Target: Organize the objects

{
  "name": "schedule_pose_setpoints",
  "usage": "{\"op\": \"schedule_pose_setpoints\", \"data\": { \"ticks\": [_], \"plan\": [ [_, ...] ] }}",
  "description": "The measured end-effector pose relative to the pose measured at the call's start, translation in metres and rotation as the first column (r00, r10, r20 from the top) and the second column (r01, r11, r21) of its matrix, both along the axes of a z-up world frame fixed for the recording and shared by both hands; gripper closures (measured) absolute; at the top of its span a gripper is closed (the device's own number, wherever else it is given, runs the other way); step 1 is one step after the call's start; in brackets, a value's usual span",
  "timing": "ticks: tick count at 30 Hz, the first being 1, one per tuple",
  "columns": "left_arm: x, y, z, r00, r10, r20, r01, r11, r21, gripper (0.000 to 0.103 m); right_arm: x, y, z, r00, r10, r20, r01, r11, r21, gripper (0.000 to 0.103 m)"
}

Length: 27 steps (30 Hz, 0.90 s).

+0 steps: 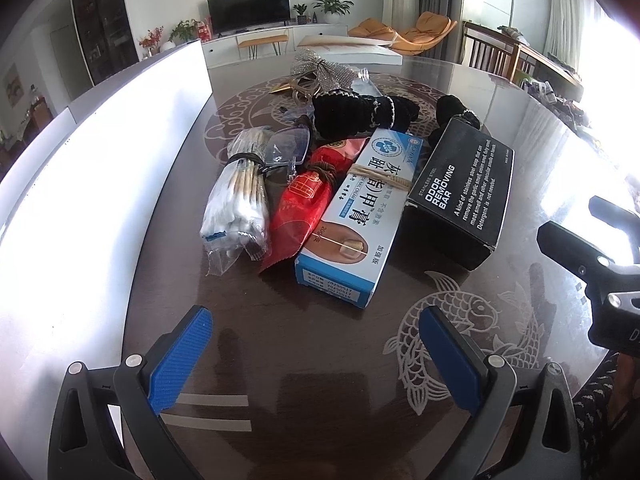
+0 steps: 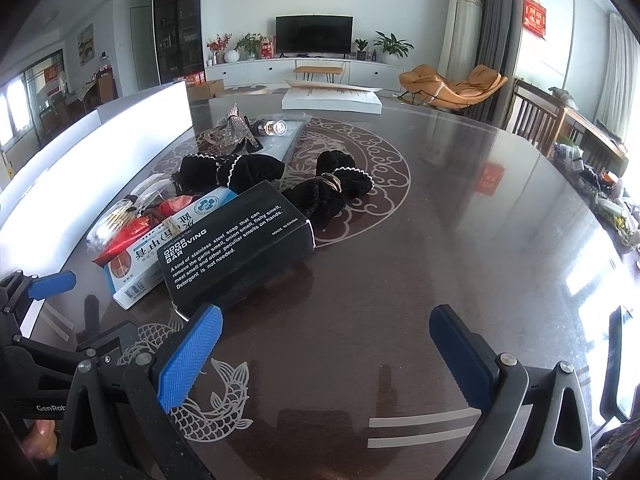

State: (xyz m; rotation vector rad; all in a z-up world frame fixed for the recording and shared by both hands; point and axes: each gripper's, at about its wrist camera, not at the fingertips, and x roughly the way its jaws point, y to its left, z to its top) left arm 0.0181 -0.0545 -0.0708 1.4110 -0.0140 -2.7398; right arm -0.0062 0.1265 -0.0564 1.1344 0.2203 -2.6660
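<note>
A heap of small items lies on the dark table [image 1: 320,360]: a bag of cotton swabs [image 1: 238,196], a red packet [image 1: 304,204], a blue-and-white cream box [image 1: 360,216], a black "Odor Removing Bar" box [image 1: 464,192] [image 2: 236,248], black velvet scrunchies [image 1: 360,114] [image 2: 320,192], glasses [image 1: 286,146] and a glittery bow [image 1: 320,68]. My left gripper [image 1: 316,328] is open just short of the cream box, nothing between its blue pads. My right gripper [image 2: 326,332] is open too, its left pad close to the black box's near corner.
A bright white open box wall [image 1: 120,152] [image 2: 100,148] runs along the table's left side. A flat white box [image 2: 332,98] lies at the far edge. Wooden chairs [image 2: 536,120] stand at the right. The table's right half [image 2: 480,220] shows only bare glossy surface.
</note>
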Motion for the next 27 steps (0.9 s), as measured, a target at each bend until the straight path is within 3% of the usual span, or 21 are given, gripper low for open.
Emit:
{"op": "schedule_pose_setpoints", "data": {
  "ticks": [27],
  "plan": [
    [-0.005,-0.011,-0.008,0.999,-0.028,0.040,0.026,0.999,0.032,0.000,-0.001,-0.012,-0.011,0.996,0.062,0.063,-0.061,0.998,-0.015,0.000]
  ]
}}
